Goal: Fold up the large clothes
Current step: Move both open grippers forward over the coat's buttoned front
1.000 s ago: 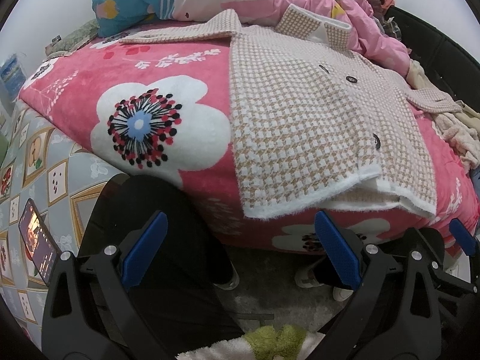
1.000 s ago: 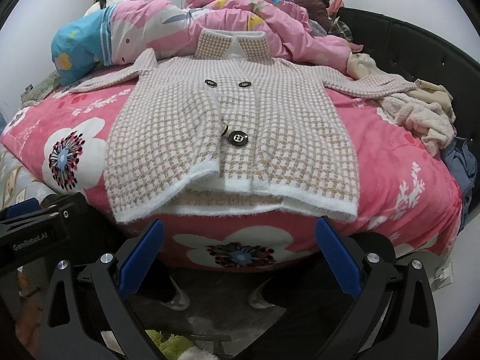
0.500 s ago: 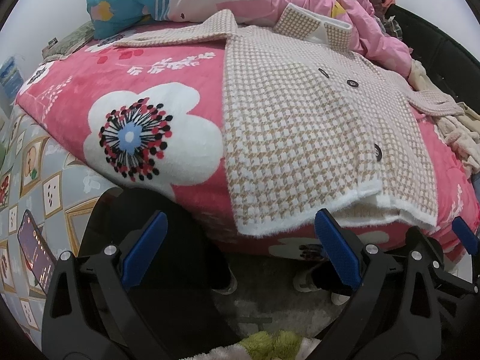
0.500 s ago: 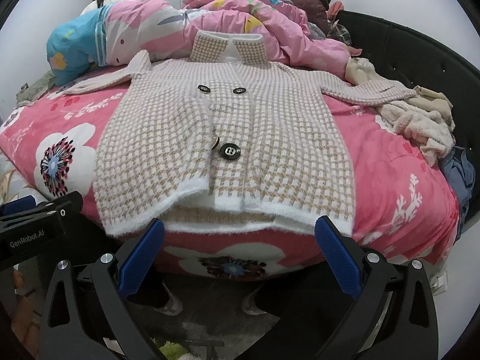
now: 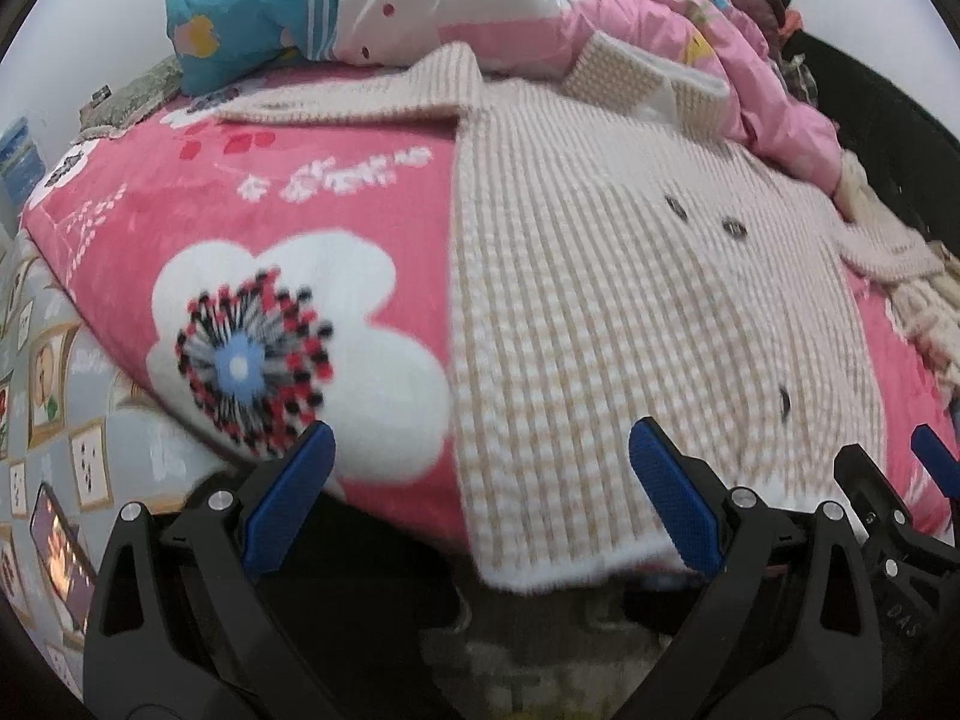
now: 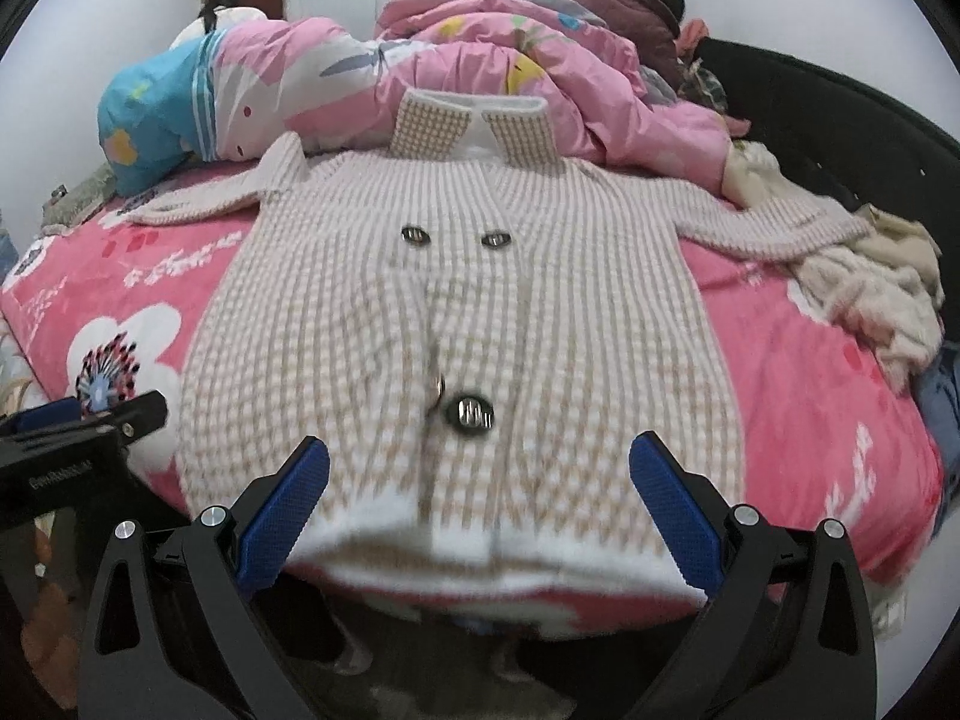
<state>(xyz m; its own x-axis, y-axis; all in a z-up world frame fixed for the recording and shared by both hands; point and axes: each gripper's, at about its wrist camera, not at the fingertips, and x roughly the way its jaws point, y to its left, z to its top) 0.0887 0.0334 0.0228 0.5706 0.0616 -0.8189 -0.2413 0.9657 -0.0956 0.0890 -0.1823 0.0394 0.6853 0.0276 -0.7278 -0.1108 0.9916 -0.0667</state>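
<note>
A beige-and-white houndstooth coat [image 6: 468, 312] lies flat and buttoned on the pink floral bedspread [image 6: 804, 396], collar at the far side, sleeves spread left and right. Its white hem [image 6: 480, 546] hangs at the near bed edge. My right gripper [image 6: 480, 510] is open, its blue pads straddling the hem's middle without touching it. My left gripper [image 5: 483, 498] is open above the coat's [image 5: 630, 312] lower left corner [image 5: 516, 564], nothing between its pads. The right gripper's black body also shows at the far right of the left wrist view.
A heaped pink quilt [image 6: 480, 78] and a blue pillow [image 6: 156, 114] lie behind the collar. Cream garments [image 6: 870, 288] pile at the right sleeve end. A black headboard [image 6: 840, 132] curves along the right. A patterned sheet [image 5: 54, 396] hangs at the left.
Both grippers have moved up and forward toward the bed; the coat's hem now sits between the pads instead of above them. The coat itself has not moved.
</note>
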